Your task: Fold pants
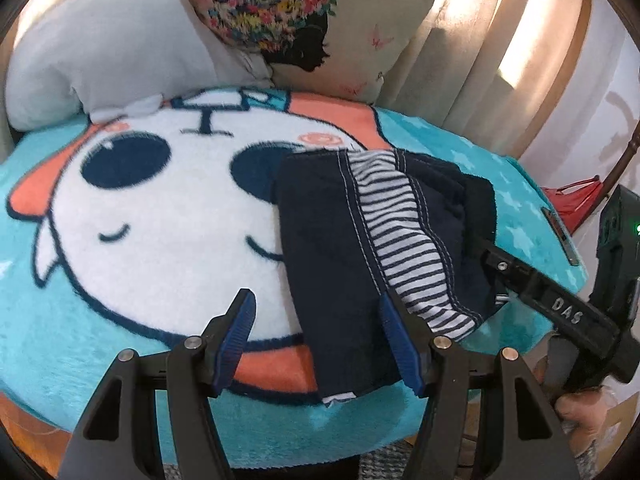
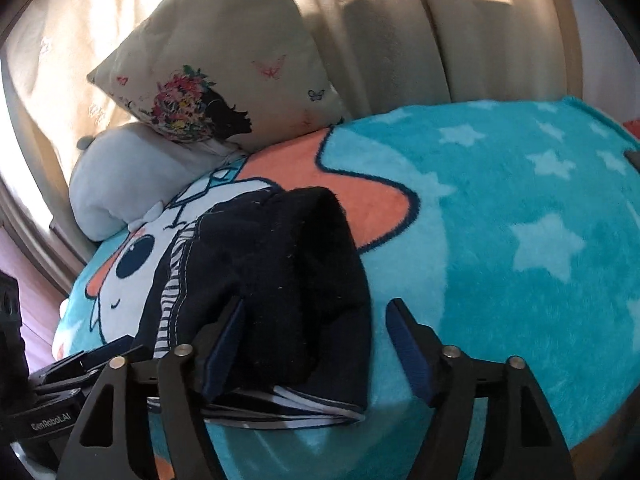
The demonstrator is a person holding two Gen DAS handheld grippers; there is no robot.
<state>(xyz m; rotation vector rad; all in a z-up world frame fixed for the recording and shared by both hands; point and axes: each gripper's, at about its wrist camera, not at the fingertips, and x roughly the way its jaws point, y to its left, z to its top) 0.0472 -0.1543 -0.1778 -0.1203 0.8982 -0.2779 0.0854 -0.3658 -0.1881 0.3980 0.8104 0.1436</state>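
Small dark navy pants (image 1: 340, 248) with a navy-and-white striped lining lie folded lengthwise on the cartoon blanket (image 1: 152, 208). My left gripper (image 1: 316, 340) is open over the near end of the pants, its right finger resting on the cloth. The right gripper shows in the left wrist view (image 1: 520, 276), its tip at the pants' right edge. In the right wrist view the pants (image 2: 288, 264) are bunched in front, and my right gripper (image 2: 316, 344) is open with its jaws apart over their near end. The left gripper shows at the lower left (image 2: 88, 364).
A teal blanket with a white cartoon face, orange patches and stars (image 2: 520, 240) covers the bed. A grey plush pillow (image 1: 104, 52) and a cream floral cushion (image 1: 288, 20) lean at the back against beige curtains (image 1: 500, 60). A red object (image 1: 576, 200) lies off the right edge.
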